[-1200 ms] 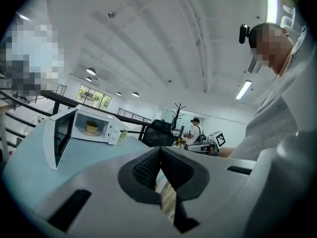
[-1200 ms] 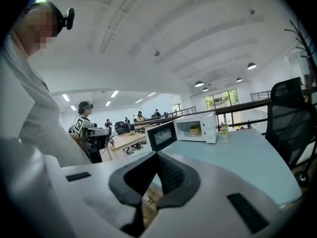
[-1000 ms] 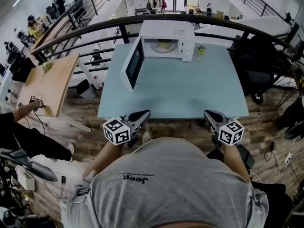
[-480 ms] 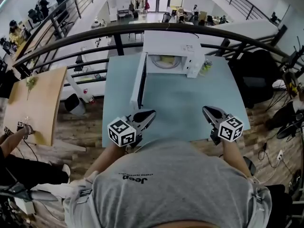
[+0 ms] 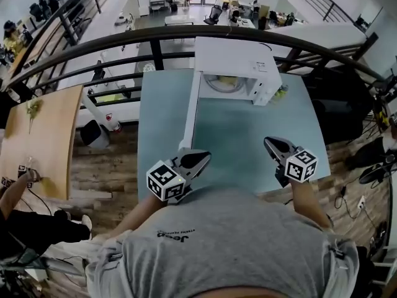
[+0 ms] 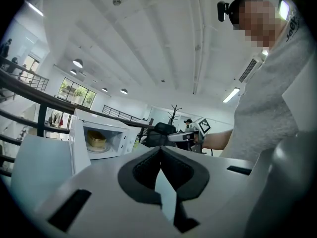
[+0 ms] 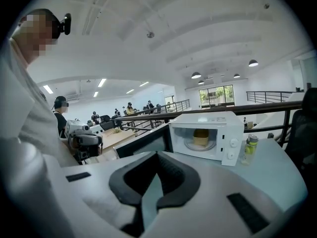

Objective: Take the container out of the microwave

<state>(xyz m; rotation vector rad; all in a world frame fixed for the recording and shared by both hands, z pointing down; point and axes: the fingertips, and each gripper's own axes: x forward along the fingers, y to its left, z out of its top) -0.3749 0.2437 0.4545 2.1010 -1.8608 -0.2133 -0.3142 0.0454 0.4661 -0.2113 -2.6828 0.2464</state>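
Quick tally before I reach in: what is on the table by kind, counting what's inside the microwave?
Microwave: 1
Container inside it: 1
Bottle beside it: 1
Total: 3

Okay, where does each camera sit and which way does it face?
Head view: on the person's head, steeply down at table, microwave; left gripper, right gripper, shirt show.
Left gripper view: on that gripper, along shut jaws toward microwave; shirt, right gripper at right.
Right gripper view: likewise facing the microwave; left gripper at left.
Both gripper views share the container inside.
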